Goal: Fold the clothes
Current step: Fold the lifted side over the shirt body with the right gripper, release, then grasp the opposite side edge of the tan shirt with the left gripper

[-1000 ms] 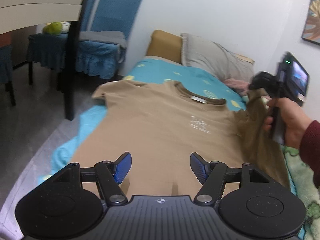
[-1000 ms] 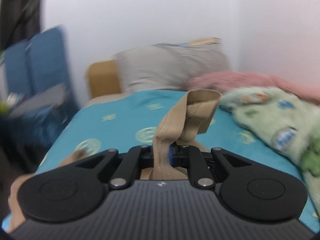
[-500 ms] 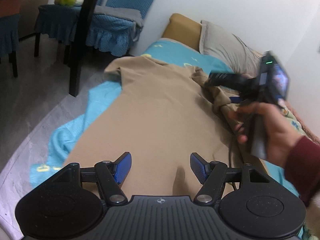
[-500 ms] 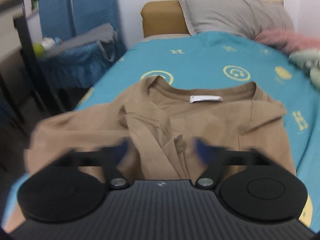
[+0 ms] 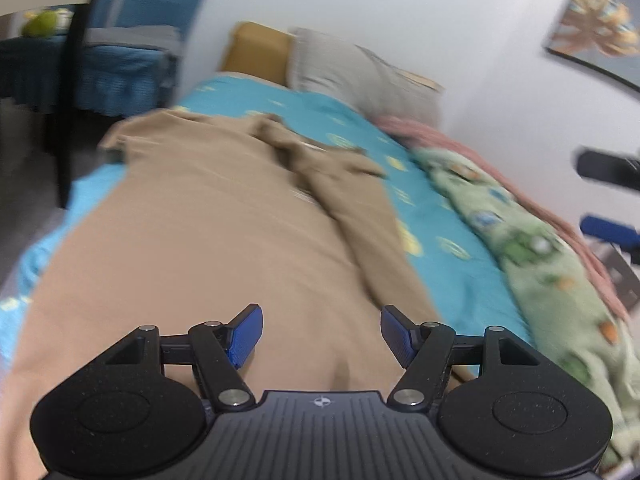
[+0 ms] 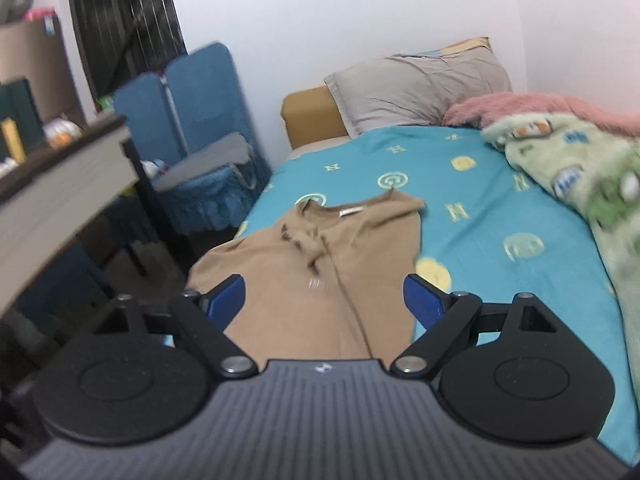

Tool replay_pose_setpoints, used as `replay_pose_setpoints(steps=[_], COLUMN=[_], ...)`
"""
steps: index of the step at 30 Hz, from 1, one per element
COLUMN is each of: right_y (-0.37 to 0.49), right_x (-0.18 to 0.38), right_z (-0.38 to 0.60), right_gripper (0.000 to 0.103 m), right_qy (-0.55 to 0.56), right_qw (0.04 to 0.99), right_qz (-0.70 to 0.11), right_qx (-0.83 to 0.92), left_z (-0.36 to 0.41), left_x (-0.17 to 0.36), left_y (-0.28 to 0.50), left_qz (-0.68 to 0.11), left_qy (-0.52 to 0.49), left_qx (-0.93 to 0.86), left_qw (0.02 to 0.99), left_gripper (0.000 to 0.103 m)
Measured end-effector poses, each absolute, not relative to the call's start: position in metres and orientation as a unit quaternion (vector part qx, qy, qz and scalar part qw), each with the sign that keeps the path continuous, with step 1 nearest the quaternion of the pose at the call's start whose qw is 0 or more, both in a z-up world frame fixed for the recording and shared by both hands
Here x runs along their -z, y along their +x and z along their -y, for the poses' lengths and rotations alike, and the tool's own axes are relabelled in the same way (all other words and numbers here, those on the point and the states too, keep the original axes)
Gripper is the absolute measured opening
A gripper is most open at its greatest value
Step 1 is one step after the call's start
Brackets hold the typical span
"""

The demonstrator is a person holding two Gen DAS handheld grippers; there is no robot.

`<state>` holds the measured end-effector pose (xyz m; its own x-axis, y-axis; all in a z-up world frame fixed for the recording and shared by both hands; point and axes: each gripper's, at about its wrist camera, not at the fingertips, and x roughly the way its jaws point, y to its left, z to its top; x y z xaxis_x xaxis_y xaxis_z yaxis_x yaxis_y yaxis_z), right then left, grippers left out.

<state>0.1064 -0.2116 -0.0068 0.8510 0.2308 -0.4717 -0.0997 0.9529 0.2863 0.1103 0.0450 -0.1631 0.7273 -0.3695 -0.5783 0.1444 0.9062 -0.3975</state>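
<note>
No legible text, brand, number or sign is found in either view. The tan T-shirt (image 6: 320, 280) carries a small white neck label (image 6: 351, 211) and a faint pale print on the chest (image 6: 318, 284); both are too blurred and too small to read. The teal bedsheet (image 6: 480, 208) bears repeated yellow motifs, among them block shapes resembling the letter H (image 6: 456, 211) and round spiral or face emblems (image 6: 393, 180); these read as pattern, not wording. The green blanket (image 6: 568, 168) shows a blue patch with white marks (image 6: 567, 179), illegible. The framed picture on the wall (image 5: 596, 28) shows no readable characters.
</note>
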Motion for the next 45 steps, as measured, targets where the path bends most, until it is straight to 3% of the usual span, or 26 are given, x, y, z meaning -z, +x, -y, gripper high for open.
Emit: replay_pose_setpoints(steps=[7, 12, 17, 24, 25, 26, 29, 40, 45], right_y=[0.036, 0.03, 0.027, 0.028, 0.028, 0.028, 0.03, 0.033, 0.041], right_x=[0.014, 0.013, 0.025, 0.032, 0.032, 0.032, 0.033, 0.035, 0.036], right_z=[0.288, 0.32, 0.343, 0.351, 0.35, 0.349, 0.349, 0.346, 0.334], right_gripper=[0.087, 0.087, 0.087, 0.087, 0.087, 0.087, 0.088, 0.087, 0.087], right_qy=[0.199, 0.227, 0.265, 0.279, 0.278, 0.277, 0.274, 0.272, 0.248], right_qw=[0.954, 0.956, 0.943, 0.938, 0.938, 0.938, 0.938, 0.936, 0.939], right_qz=[-0.222, -0.16, -0.164, -0.172, -0.173, -0.175, -0.18, -0.193, -0.212], right_qx=[0.028, 0.097, 0.116, 0.111, 0.112, 0.112, 0.112, 0.114, 0.11], left_z=[0.021, 0.073, 0.127, 0.166, 0.17, 0.173, 0.167, 0.056, -0.025], left_x=[0.162, 0.154, 0.157, 0.191, 0.197, 0.202, 0.202, 0.128, 0.133], left_y=[0.07, 0.059, 0.057, 0.076, 0.08, 0.083, 0.084, 0.064, 0.055], left_qz=[-0.369, -0.379, -0.407, -0.464, -0.474, -0.483, -0.474, -0.449, -0.461], left_qy=[-0.143, -0.129, -0.088, -0.018, -0.01, -0.001, 0.001, -0.177, -0.265], left_qx=[0.232, 0.252, 0.258, 0.216, 0.207, 0.198, 0.178, 0.227, 0.191], left_qw=[0.889, 0.881, 0.872, 0.859, 0.856, 0.853, 0.862, 0.846, 0.825], left_gripper=[0.067, 0.058, 0.051, 0.049, 0.046, 0.036, 0.005, 0.003, 0.003])
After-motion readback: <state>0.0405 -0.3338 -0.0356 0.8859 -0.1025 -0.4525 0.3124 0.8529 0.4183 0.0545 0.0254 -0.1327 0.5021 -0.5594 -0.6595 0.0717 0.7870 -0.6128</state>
